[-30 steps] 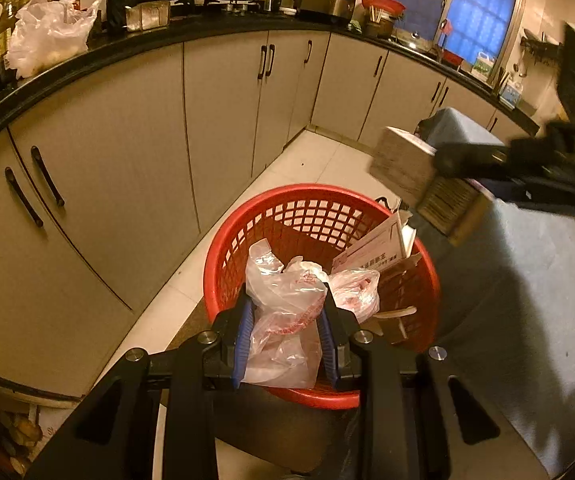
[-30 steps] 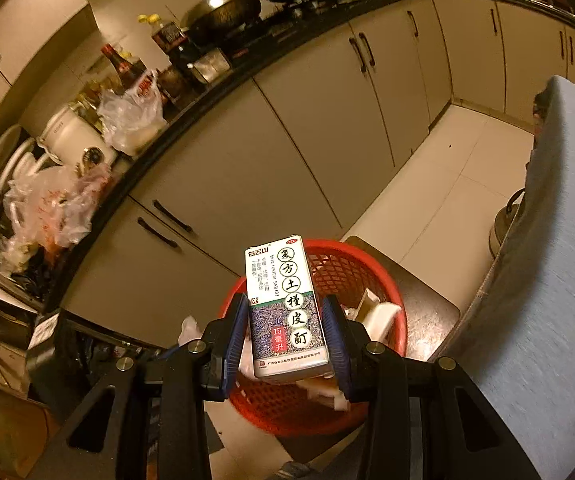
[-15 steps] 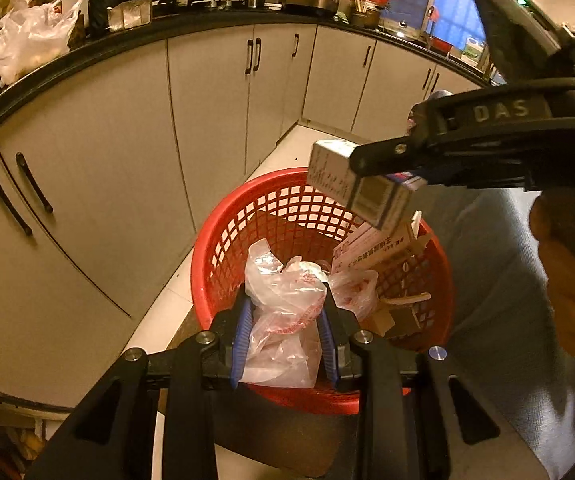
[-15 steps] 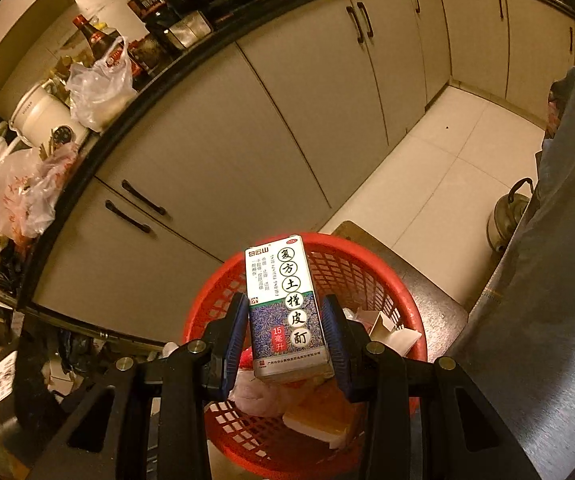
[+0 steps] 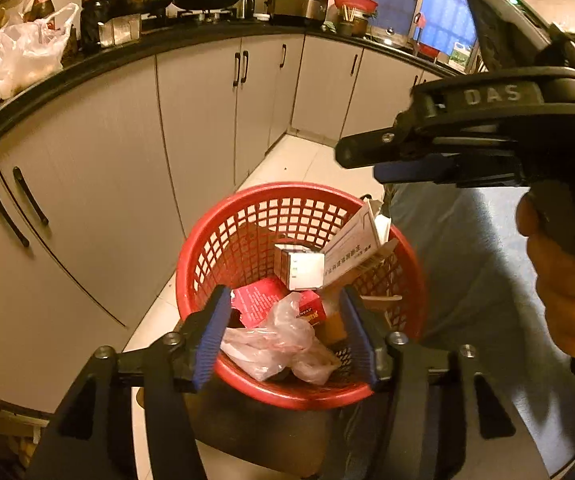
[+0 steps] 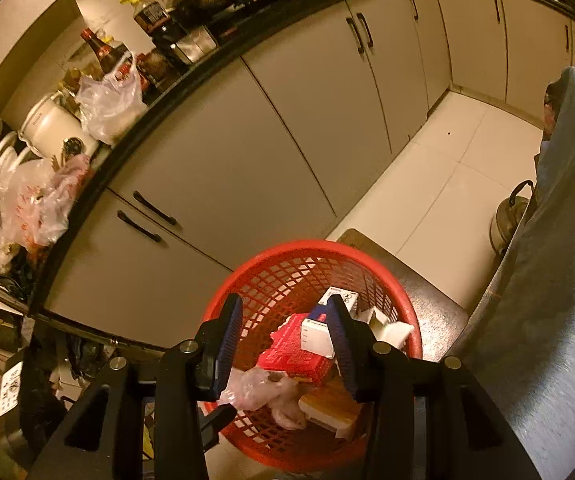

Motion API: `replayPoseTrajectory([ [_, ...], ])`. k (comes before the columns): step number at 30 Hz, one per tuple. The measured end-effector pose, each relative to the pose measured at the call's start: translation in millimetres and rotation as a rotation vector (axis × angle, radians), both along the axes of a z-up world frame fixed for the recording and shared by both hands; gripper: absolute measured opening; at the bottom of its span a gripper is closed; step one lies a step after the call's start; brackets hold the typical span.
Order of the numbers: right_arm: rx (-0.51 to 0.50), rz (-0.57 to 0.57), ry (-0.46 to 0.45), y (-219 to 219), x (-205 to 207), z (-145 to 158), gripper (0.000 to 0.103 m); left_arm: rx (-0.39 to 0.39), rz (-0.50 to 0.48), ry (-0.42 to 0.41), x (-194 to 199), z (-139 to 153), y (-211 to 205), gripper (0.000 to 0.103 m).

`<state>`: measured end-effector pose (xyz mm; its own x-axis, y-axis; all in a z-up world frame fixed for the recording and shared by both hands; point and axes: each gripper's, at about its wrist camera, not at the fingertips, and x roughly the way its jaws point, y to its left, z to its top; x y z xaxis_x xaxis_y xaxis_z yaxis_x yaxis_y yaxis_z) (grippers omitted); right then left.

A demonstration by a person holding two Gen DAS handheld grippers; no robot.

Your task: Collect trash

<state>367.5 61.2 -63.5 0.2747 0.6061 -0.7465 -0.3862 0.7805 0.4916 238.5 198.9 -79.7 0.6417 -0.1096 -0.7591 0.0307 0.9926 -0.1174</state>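
red basket [image 5: 287, 200] on the floor holds the trash: boxes [image 6: 293, 354], plastic bag [image 5: 283, 344]. left gripper [image 5: 287, 336] and right gripper [image 6: 283, 344] both wide, empty, above it. risk: a low gripper catches the rim and tips the basket.

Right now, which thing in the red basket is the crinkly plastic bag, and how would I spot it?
Find the red basket on the floor by the cupboards. At its near edge, between the left tongs, lies the plastic bag. It alone is soft, see-through and crumpled; its neighbours, the red box and white box, are stiff cartons.
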Motion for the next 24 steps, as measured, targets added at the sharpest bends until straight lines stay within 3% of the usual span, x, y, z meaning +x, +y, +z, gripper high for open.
replayPoseTrajectory([
  [4,0.013,-0.013,-0.024,-9,-9,14,0.049,0.01,0.016,-0.021,-6,8,-2,0.06],
  [8,0.012,-0.029,-0.062,-21,-21,29,0.056,0.047,0.057,-0.045,-15,13,-6,0.075],
  [17,-0.022,-0.077,-0.132,-53,-63,55,0.069,0.115,0.139,-0.063,-33,25,-12,0.087],
  [24,-0.075,-0.138,-0.221,-86,-129,73,0.077,0.257,0.254,-0.111,-66,46,-25,0.094],
])
